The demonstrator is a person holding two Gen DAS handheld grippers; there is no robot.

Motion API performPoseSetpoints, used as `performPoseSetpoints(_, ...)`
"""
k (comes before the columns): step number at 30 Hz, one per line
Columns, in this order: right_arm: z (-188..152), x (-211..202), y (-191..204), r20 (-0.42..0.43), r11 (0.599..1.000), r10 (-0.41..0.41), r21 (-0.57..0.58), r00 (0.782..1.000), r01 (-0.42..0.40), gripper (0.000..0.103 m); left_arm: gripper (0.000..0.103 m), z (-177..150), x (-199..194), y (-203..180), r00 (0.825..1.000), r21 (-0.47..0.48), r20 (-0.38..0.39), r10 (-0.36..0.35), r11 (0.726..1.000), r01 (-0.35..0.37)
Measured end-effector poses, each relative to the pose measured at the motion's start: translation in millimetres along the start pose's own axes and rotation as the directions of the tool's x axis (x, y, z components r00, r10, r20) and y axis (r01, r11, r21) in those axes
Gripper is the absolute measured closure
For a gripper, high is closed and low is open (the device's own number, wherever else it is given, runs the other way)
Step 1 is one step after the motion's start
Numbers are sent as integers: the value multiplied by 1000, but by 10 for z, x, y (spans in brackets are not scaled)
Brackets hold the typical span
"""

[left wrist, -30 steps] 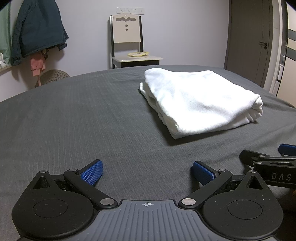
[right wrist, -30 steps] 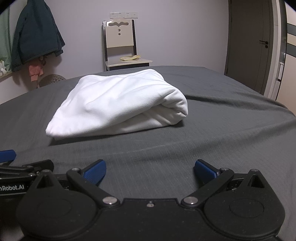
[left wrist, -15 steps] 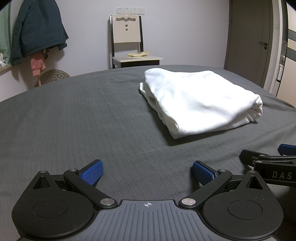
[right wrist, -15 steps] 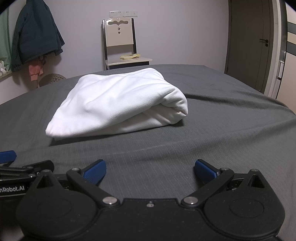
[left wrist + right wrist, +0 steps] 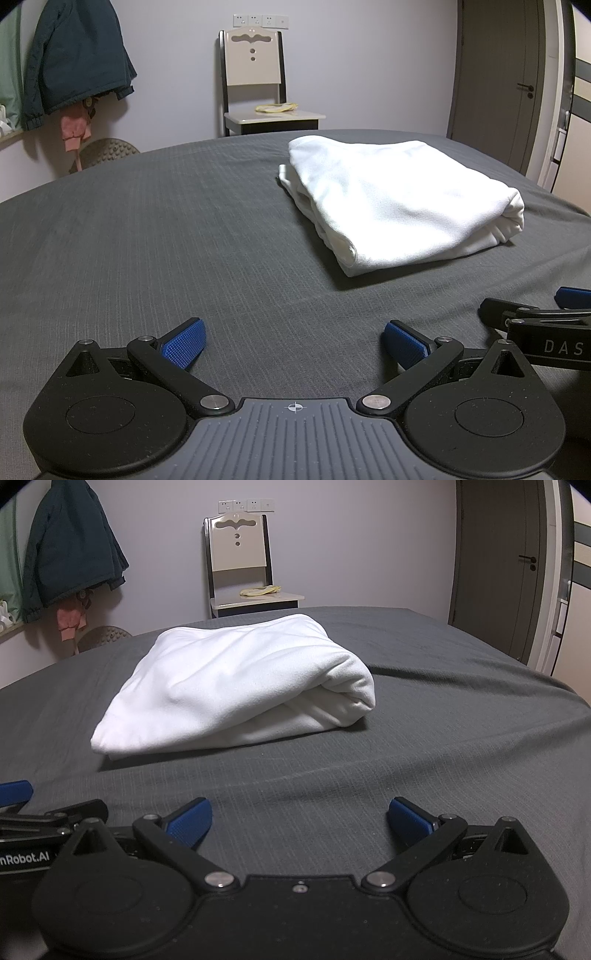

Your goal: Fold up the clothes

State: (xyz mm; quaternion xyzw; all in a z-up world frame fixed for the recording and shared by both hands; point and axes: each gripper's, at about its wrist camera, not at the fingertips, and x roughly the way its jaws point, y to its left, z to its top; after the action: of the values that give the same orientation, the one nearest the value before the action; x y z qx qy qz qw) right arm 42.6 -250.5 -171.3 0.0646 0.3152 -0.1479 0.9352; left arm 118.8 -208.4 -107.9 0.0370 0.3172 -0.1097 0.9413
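Left tongs (image 5: 293, 341) gaping wide, right tongs (image 5: 299, 821) just the same, ribbed blue pads empty, both low over the dark grey woven bed cover (image 5: 147, 240). The folded white soft-knit garment (image 5: 399, 206) lies ahead, plump, well apart from both. Left view catches its layered edges; right view its rolled fold (image 5: 354, 694). Bare cover all around.

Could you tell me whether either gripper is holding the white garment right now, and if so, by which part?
Nothing is held. The left gripper and right gripper are both open over the grey bedspread, short of the folded white garment.
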Motion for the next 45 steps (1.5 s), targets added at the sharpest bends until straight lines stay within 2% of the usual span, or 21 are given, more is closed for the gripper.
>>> performPoseSetpoints(14, 0, -1, -11, -2, 1000, 3, 7, 1000, -3, 0, 0, -2, -1, 4, 1000, 2, 0, -3, 1000, 3)
performPoseSetpoints(24, 75, -37, -121, -25, 993, 64, 101, 998, -61, 0, 0, -5, 1, -3, 1000, 3, 1, -3, 1000, 3)
performPoseSetpoints(29, 137, -28, -135, -74, 993, 87, 86, 993, -81, 0, 0, -5, 3, -4, 1000, 3, 0, -3, 1000, 3)
performPoseSetpoints(34, 117, -15, -133, -83, 995, 95, 35, 992, -92, 0, 0, -4, 4, -5, 1000, 3, 0, -3, 1000, 3)
performPoseSetpoints(38, 48, -37, -53, -61, 996, 75, -37, 995, -77, 0, 0, -4, 6, -6, 1000, 3, 0, -3, 1000, 3)
performPoseSetpoints(45, -31, -69, -11, -5, 997, 61, -40, 998, -61, 0, 0, -7, 5, -3, 1000, 2, 1, -4, 1000, 4)
